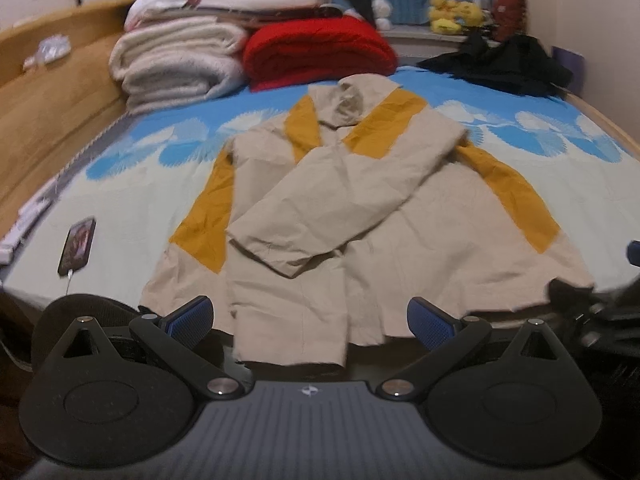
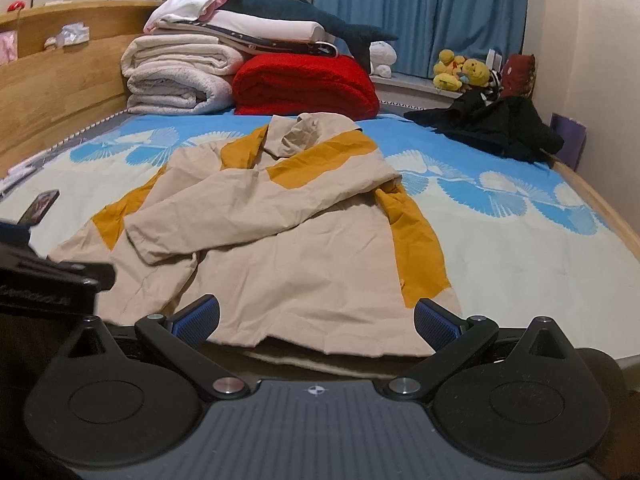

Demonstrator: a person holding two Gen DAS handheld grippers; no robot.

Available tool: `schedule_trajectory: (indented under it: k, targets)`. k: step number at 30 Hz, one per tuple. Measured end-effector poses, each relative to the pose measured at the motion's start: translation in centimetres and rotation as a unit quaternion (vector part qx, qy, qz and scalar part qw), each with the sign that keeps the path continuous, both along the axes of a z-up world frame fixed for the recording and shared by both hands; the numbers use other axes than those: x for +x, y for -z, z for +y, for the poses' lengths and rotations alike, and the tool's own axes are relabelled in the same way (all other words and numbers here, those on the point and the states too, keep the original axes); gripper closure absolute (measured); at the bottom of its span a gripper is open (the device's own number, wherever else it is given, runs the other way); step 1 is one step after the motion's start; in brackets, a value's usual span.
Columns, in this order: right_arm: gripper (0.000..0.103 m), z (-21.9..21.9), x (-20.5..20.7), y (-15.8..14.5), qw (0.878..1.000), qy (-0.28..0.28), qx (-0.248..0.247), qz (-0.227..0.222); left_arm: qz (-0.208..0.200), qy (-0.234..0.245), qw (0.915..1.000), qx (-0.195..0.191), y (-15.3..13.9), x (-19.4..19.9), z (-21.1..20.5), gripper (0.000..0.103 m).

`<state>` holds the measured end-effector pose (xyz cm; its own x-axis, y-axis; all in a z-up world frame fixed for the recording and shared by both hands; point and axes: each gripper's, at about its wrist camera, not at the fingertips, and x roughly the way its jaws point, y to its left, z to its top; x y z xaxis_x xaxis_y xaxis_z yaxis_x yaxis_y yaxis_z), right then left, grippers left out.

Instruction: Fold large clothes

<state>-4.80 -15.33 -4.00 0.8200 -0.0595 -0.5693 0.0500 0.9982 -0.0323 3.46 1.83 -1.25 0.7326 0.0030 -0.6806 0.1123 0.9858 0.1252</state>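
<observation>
The jacket [image 1: 320, 208] lies flat on the bed [image 1: 520, 184], straight ahead of both tongs, its long axis running away from them: hem at the near edge of the mattress, hood [image 1: 348, 104] at the far end toward the stacked blankets. One sleeve [image 1: 320, 200] is already laid slantwise across the chest; the other sleeve [image 1: 508, 196], with its mustard band, is spread out to the right. The left gripper [image 1: 310, 320] hangs just before the hem, its jaws wide apart and holding nothing; the right gripper [image 2: 316, 318] is likewise spread and empty, also at the hem but further toward the spread sleeve. By my judgement the right hand is the nearer one for bringing that sleeve in. A phone [image 1: 78, 246] on its cable lies on the sheet left of the jacket, near but not touching. The red blanket [image 1: 320, 54], the white blankets [image 1: 176, 64] and a heap of black clothes [image 1: 504, 62] sit well beyond the hood, out of the way.
</observation>
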Motion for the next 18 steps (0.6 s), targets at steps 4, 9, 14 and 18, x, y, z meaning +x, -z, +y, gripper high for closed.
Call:
schedule_trajectory:
  k: [4, 9, 14, 18]
  targets:
    - [0.001, -1.5, 3.8, 0.4, 1.000, 0.012, -0.005, -0.010, 0.009, -0.041, 0.9991, -0.010, 0.5, 3.5, 2.5, 0.000]
    - [0.001, -2.0, 10.9, 3.4, 0.996, -0.009, -0.086, -0.011, 0.032, -0.089, 0.9954, -0.016, 1.5, 8.4, 5.6, 0.000]
    - [0.001, 0.1, 18.3, 7.1, 0.988, -0.123, -0.085, 0.043, 0.047, -0.147, 0.9877, -0.026, 2.2, 12.9, 9.1, 0.000]
    - [0.001, 5.1, 22.2, 9.9, 0.969, -0.212, -0.121, 0.049, 0.060, -0.189, 0.9798, -0.029, 2.8, 15.4, 11.5, 0.000]
